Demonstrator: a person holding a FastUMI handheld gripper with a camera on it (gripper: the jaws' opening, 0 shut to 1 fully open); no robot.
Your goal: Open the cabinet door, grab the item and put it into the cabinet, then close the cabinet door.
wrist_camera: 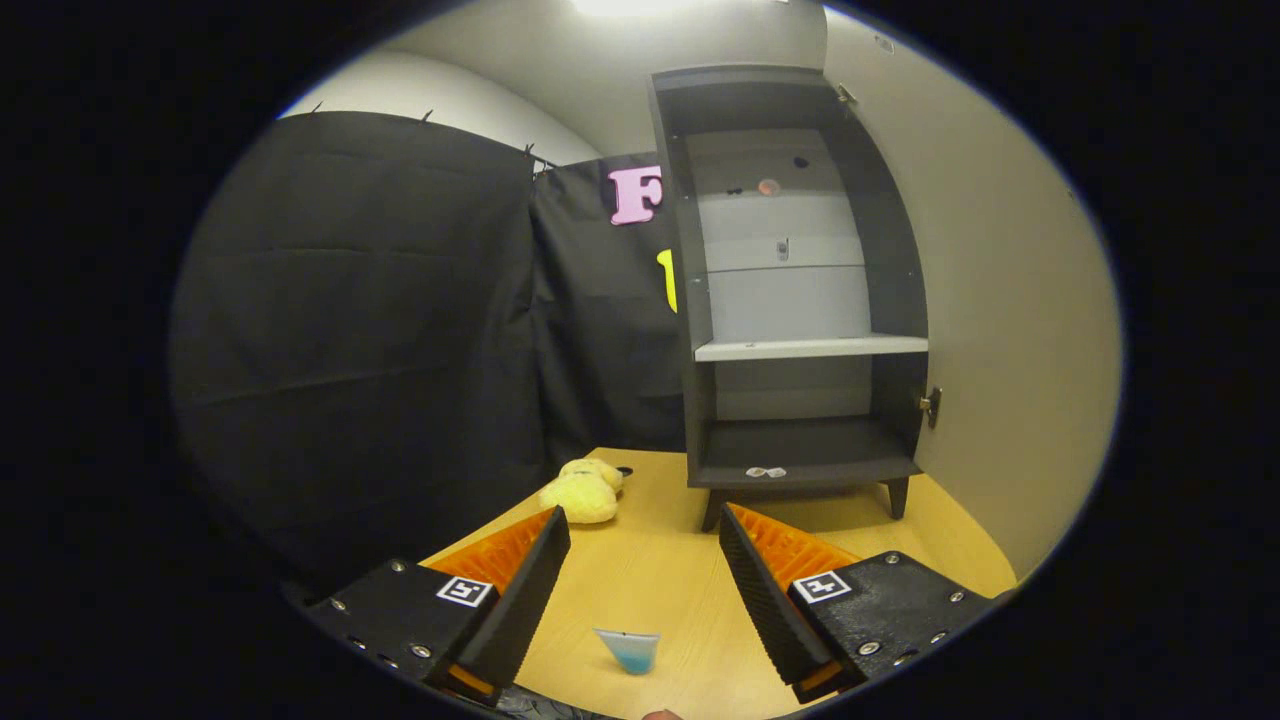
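Cabinet [800,300]: tall and dark, standing well beyond the fingers and a little right of the gap between them. Its interior is exposed, with a pale shelf [810,348] across the middle and a bare floor compartment below.
Door [1000,300]: the big pale panel swung out to the right of the cabinet, a hinge showing at its inner edge. I judge the opening step done.
Table [660,570]: light wood, carrying the cabinet, the toy and the fingers' workspace.
Gripper [645,530]: jaws spread wide, nothing between them, both fingers free of any object.
Plush toy [582,490]: yellow and soft, lying on the table just ahead of the left fingertip and left of the cabinet's foot. Its long axis runs roughly away from the jaws, slanting right.
Key relation: the toy sits ahead and to the left, so the jaws likely need to shift left and forward to straddle it.
Small blue piece [628,650]: on the table between the fingers, close in; what it is I cannot tell.
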